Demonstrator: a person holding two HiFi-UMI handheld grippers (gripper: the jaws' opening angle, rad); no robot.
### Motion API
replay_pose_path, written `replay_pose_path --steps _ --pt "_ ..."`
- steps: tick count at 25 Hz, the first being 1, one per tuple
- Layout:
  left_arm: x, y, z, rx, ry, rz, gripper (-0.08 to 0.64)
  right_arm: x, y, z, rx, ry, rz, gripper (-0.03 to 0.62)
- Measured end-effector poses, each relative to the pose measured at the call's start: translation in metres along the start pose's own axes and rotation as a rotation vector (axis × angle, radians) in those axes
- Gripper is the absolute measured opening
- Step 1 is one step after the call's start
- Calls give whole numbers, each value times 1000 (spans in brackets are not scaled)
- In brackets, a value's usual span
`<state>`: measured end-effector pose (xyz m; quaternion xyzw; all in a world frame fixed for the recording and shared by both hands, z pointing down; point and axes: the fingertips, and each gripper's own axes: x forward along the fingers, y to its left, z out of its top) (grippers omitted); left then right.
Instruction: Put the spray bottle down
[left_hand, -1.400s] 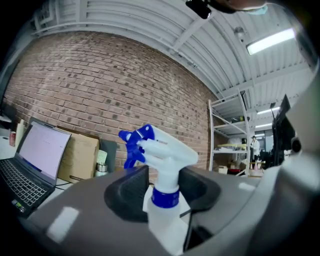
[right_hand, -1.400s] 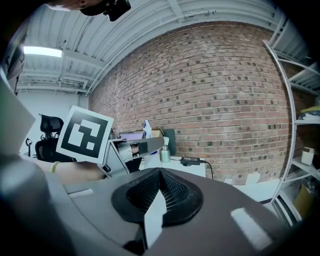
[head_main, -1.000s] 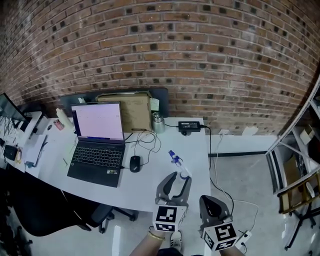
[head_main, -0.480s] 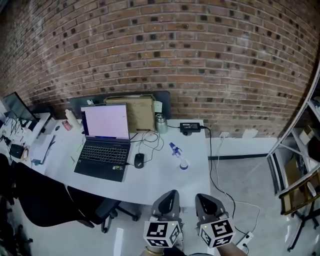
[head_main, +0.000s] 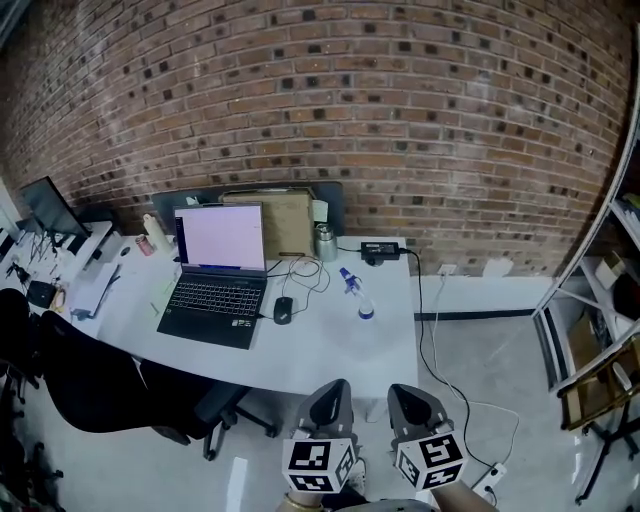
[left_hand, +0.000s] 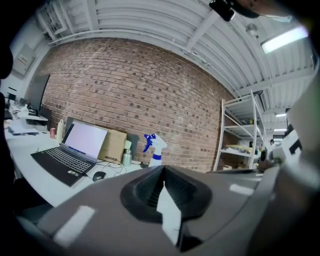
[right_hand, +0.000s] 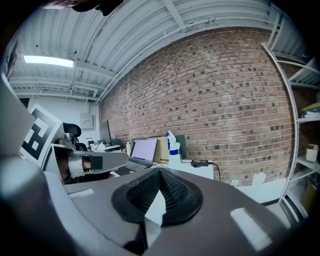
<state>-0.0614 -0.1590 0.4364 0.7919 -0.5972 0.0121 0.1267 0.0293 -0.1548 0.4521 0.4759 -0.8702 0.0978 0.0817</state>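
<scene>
A white spray bottle with a blue trigger head (head_main: 357, 294) stands upright on the white desk (head_main: 330, 345), right of the mouse. It also shows in the left gripper view as the spray bottle (left_hand: 154, 148) and in the right gripper view as the spray bottle (right_hand: 173, 149), well beyond the jaws in both. My left gripper (head_main: 331, 392) and right gripper (head_main: 405, 396) hang side by side off the desk's near edge, both shut with nothing between the jaws. Neither touches the bottle.
An open laptop (head_main: 217, 266) sits left of a black mouse (head_main: 283, 310) with loose cables. A cardboard box (head_main: 284, 222), a metal cup (head_main: 327, 243) and a power brick (head_main: 381, 251) line the brick wall. An office chair (head_main: 95, 385) stands at left, metal shelving (head_main: 590, 330) at right.
My left gripper, open right by the bottle a second ago, has shut and drawn back off the desk edge. The right gripper pulled back too. The bottle stays standing on the desk.
</scene>
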Motion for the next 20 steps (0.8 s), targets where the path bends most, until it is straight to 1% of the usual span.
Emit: replay_pose_path --steps 9,20 --pt "-8 -5 3 21 -4 -14 6 -9 12 8 -27 -28 7 -3" --pt "-10 -5 0 30 11 -15 7 -8 18 9 -41 -31 21 -3"
